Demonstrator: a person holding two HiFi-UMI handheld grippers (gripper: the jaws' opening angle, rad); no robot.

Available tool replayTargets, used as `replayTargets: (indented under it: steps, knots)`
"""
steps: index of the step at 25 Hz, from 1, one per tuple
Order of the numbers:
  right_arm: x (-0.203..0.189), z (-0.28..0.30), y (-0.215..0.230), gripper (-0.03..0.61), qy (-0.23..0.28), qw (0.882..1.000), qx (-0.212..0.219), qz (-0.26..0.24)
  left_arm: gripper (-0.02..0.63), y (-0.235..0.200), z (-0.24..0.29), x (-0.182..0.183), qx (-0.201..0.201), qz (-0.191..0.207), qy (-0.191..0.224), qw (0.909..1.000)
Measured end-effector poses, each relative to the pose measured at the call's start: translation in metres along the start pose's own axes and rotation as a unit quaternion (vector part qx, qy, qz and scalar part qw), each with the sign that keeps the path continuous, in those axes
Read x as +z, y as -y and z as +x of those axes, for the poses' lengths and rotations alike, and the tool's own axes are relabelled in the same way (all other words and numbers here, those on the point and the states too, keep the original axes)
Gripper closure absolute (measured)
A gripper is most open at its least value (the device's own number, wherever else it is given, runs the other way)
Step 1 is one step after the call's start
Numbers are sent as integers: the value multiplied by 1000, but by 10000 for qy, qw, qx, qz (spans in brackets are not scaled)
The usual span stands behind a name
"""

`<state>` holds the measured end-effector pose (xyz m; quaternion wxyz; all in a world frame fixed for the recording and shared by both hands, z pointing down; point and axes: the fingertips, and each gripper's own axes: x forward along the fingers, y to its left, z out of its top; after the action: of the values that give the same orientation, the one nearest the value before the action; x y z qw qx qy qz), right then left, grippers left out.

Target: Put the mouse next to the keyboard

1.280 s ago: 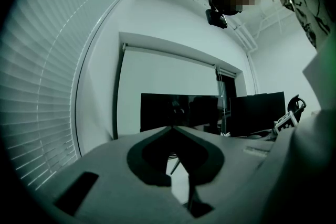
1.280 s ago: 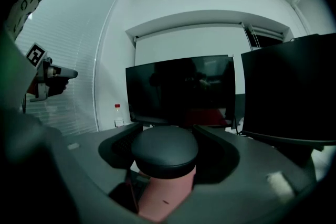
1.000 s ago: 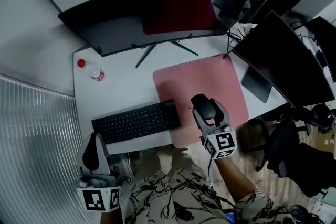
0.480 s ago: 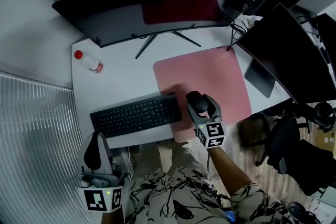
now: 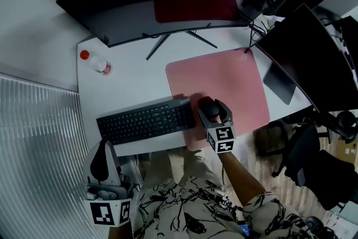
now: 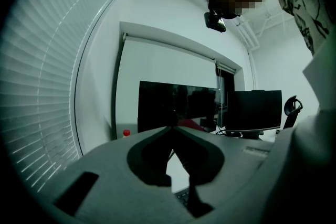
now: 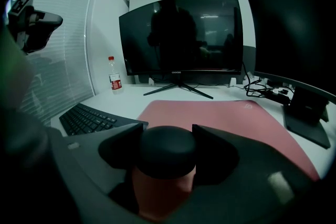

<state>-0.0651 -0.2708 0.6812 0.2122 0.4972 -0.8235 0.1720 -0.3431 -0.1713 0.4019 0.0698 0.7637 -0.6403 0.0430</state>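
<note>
the right gripper (image 5: 212, 113) reached in from the near side on a bare forearm (image 5: 239, 176), its marker cube toward the person and its jaws pointing far, low over the near left corner of the pink mouse pad (image 5: 229, 81). its 2 jaws were clamped on the sides of the black mouse (image 5: 208, 108), which filled the gap between them in the right gripper view. the mouse sat just beside the right end of the keyboard (image 5: 146, 120), over the pad's edge; whether its underside touched the pad could not be told.

the left gripper (image 5: 101, 160) was held low at the near left, off the tabletop's (image 5: 126, 84) near edge, pointing far. its jaws met at the tips with nothing between them.

a bottle with a red cap (image 5: 96, 63) lay at the far left of the tabletop. a wide curved monitor (image 5: 168, 3) stood along the far side, and a 2nd dark monitor (image 5: 302, 59) stood at the right.

1 second before, the right gripper and mouse had been farther right on the pad, with a clear strip of pink between mouse and keyboard. half a second before, that gap had nearly closed. the left gripper had kept its place, closed, throughout.
</note>
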Motion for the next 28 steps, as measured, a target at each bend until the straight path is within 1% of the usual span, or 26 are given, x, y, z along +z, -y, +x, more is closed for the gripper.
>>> replayTargets:
  steps: [8,11,21,25,28]
  knots:
    - [-10,7,-1,272,-164,9999,24,-42,620,-1,1,2,21,-25,-23,10000]
    - [-14,8,-1,272,-223,9997,13,-43,620,1,1,2,14,27,-27,10000]
    - [-18,12,1,272,-240,9997,-20,2,620,5,7,-1,-31,44,-71,10000]
    - [-22,11,1,272,-375,9993,-57,-16,620,7,9,1,-67,57,-15,10000]
    - [-31,10,2,272,-611,9981,-103,21,620,6,9,1,-67,50,-11,10000]
